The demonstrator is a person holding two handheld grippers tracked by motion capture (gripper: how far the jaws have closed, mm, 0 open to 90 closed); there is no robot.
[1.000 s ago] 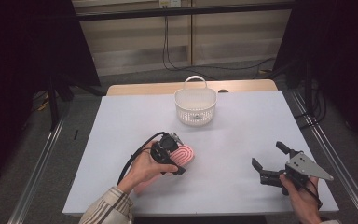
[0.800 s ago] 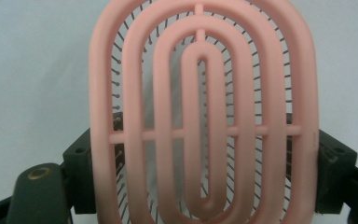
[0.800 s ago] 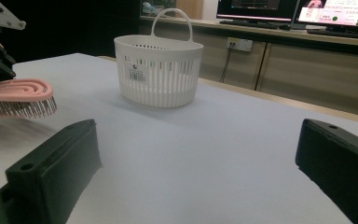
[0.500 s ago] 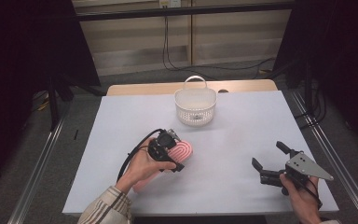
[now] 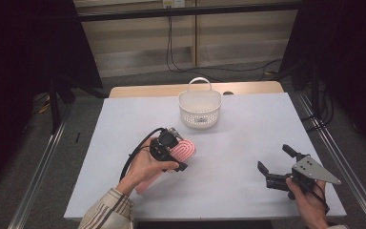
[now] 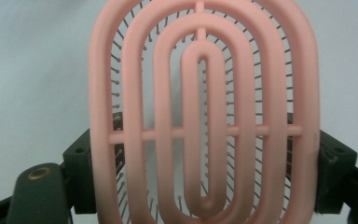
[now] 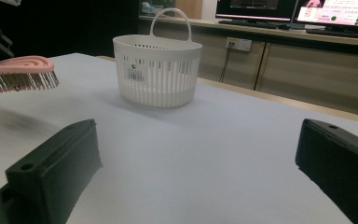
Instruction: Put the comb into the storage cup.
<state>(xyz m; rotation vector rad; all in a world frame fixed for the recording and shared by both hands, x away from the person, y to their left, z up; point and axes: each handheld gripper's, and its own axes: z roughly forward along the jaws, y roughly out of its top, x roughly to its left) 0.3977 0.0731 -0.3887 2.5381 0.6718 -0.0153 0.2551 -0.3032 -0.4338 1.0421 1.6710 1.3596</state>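
Observation:
A pink vented hairbrush [image 5: 186, 150] is held by its head in my left gripper [image 5: 173, 153], left of the table's middle, with its handle running back under the hand. In the left gripper view the brush [image 6: 200, 116] has its back to the camera and its bristles pointing away, and both jaws of the left gripper [image 6: 200, 179] press on its sides. The right gripper view shows the brush [image 7: 18, 72] hovering a little above the table. My right gripper [image 5: 274, 158] stands open near the front right corner, and nothing lies between the jaws of the right gripper [image 7: 198, 158].
A white slotted basket with a handle [image 5: 199, 107] stands at the back middle of the white table [image 5: 248, 124], and the basket [image 7: 157, 65] is upright. Metal rails run along both sides of the table. Cables hang behind it.
My left gripper has shifted slightly left and up with the brush in it. The right gripper has stayed where it was.

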